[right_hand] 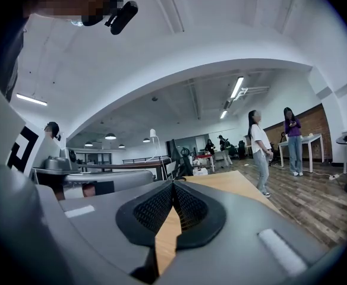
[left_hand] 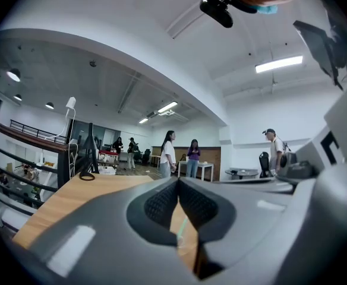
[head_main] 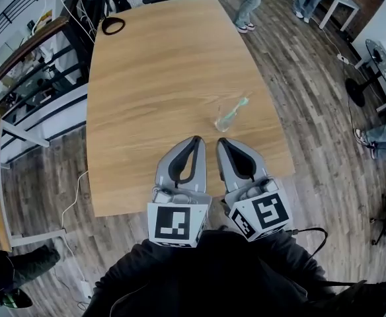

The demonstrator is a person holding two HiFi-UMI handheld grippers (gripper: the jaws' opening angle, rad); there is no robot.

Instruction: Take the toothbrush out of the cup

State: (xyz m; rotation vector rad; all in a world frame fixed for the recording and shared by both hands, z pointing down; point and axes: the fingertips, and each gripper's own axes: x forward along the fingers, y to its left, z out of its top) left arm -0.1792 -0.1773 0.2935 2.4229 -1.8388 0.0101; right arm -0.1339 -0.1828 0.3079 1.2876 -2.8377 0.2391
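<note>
The clear glass cup (head_main: 223, 120) stands upright on the light wooden table (head_main: 153, 78), near its right edge and towards the near end. The pale green toothbrush (head_main: 234, 109) sits inside it, leaning with its upper end tilted to the right above the rim.

The left gripper (head_main: 196, 140) and the right gripper (head_main: 221, 142) are held side by side over the near end of the table, close together and pointing level at the far end. In the left gripper view, the left gripper (left_hand: 177, 181) has its jaws clenched tip to tip, with nothing between them. In the right gripper view, the right gripper (right_hand: 173, 183) is likewise clenched and empty. The cup is just beyond the right gripper's tips and apart from them, with only bare tabletop in between.

A black ring-shaped object (head_main: 113, 25) lies at the far left corner of the table, well apart from the cup. Standing people (head_main: 249, 5) occupy the plank floor (head_main: 312, 111) beyond the far end. A dark floor fan (head_main: 371, 71) stands to the right.
</note>
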